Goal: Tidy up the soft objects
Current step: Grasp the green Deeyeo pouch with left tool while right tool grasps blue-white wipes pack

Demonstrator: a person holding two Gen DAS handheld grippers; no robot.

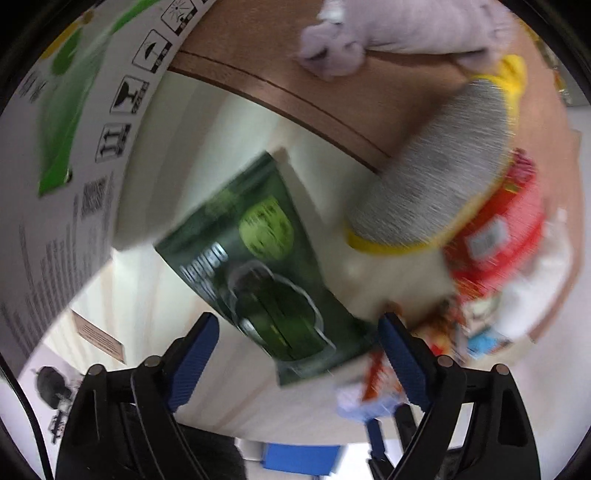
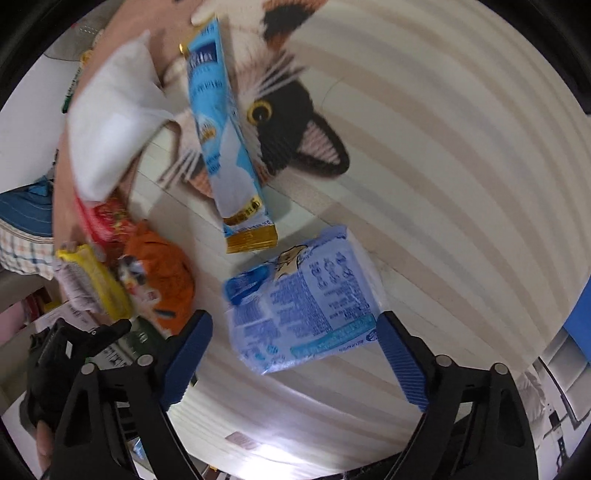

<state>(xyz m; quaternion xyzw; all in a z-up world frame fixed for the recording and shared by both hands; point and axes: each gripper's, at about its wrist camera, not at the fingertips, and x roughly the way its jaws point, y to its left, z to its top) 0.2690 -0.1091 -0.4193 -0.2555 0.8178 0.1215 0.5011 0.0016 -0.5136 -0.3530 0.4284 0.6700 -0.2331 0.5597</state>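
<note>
In the left wrist view my left gripper (image 1: 297, 332) is open, jaws wide apart, with a dark green pouch (image 1: 258, 254) lying on the pale striped surface between and just beyond the fingers. A grey and yellow soft item (image 1: 428, 188) and a red packet (image 1: 506, 225) lie to its right, a lilac plush (image 1: 399, 33) farther off. In the right wrist view my right gripper (image 2: 295, 332) is open over a light blue packet (image 2: 299, 295). A blue stick pack (image 2: 225, 136) lies on a cat-face cushion (image 2: 295, 114). A white cloth (image 2: 110, 125) and an orange plush (image 2: 162, 277) lie at left.
A white cardboard box (image 1: 55, 177) with green print stands at the left of the left wrist view. A brown surface (image 1: 295, 74) borders the pale striped surface (image 2: 461, 184). The other gripper (image 2: 74, 343) shows at the lower left of the right wrist view.
</note>
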